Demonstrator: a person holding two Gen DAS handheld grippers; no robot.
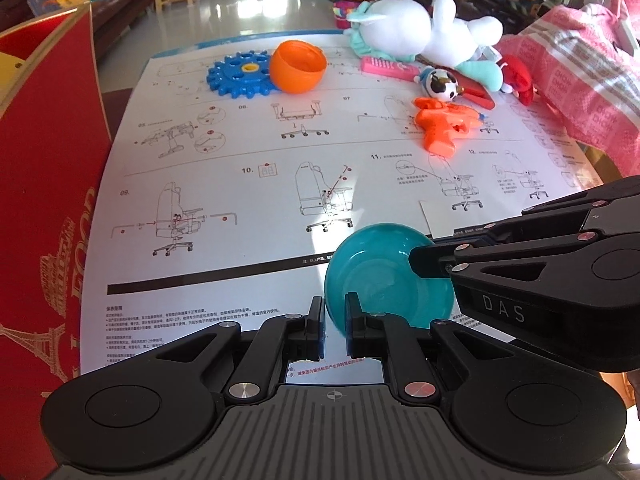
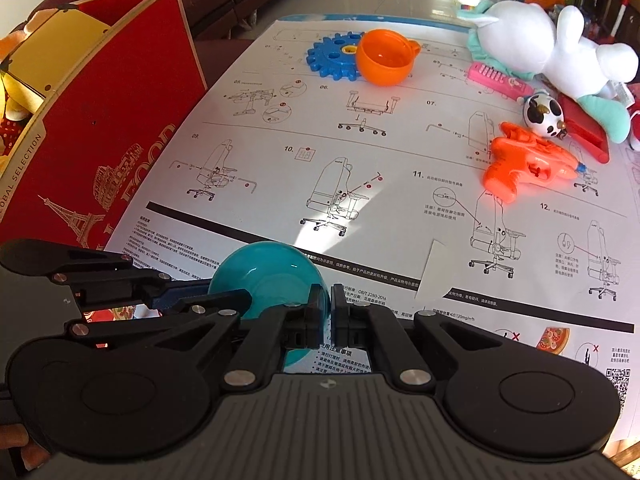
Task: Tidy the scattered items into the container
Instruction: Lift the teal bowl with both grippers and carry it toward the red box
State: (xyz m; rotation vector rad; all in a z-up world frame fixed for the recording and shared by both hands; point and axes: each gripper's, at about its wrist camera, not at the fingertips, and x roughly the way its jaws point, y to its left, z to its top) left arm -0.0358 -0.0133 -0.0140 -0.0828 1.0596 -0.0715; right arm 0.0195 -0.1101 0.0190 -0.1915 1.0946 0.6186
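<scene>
A teal plastic bowl (image 1: 384, 272) is held just above the paper sheet at the near edge. My left gripper (image 1: 334, 316) is shut on its rim from one side. My right gripper (image 2: 330, 304) is shut on the rim of the same bowl (image 2: 268, 272) from the other side. The right gripper also shows in the left wrist view (image 1: 430, 262), the left gripper in the right wrist view (image 2: 240, 298). The red box (image 2: 104, 128) stands at the left, open at the top, with soft toys inside.
On the white instruction sheet (image 1: 280, 184) lie an orange cup (image 1: 297, 66), a blue gear (image 1: 236, 74), an orange water pistol (image 1: 442, 122), a cow-pattern ball (image 1: 440, 84), a pink toy phone (image 1: 386, 67) and a white plush rabbit (image 1: 424, 28). A pink cloth (image 1: 580, 80) lies right.
</scene>
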